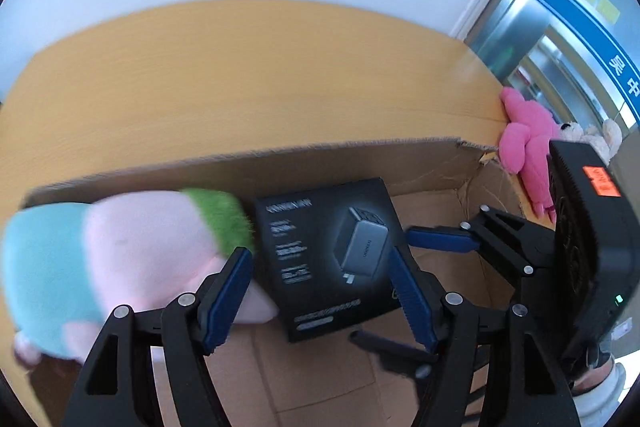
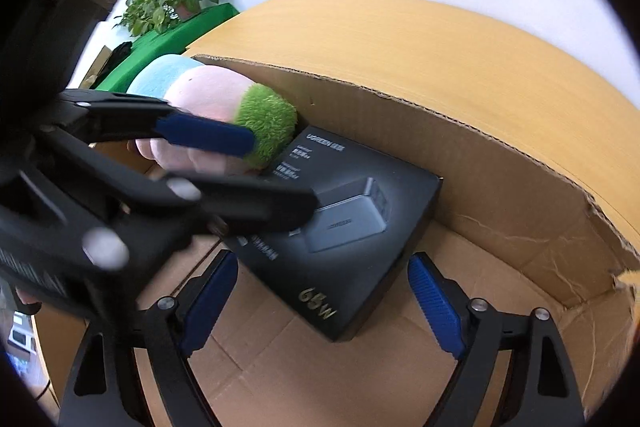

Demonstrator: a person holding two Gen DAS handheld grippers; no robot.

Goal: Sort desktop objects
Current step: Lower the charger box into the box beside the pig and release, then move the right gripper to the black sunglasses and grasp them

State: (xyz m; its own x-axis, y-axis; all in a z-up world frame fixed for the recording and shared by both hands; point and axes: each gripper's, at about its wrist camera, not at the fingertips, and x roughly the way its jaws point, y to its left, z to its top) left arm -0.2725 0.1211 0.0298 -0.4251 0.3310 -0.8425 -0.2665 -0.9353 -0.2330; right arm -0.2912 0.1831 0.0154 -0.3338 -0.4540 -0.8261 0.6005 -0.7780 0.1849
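Both claws, left (image 1: 320,291) and right (image 2: 324,303), spread wide over charger box (image 2: 344,227) in carton (image 2: 500,155).

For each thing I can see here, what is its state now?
Left gripper: open, above the black box, holding nothing.
Right gripper: open, empty.
Black box: closed, leaning inside the cardboard box.
Cardboard box: open at the top, one corner torn.
Pastel plush toy: inside the cardboard box, touching the black box.
Pink plush toy: outside the cardboard box.
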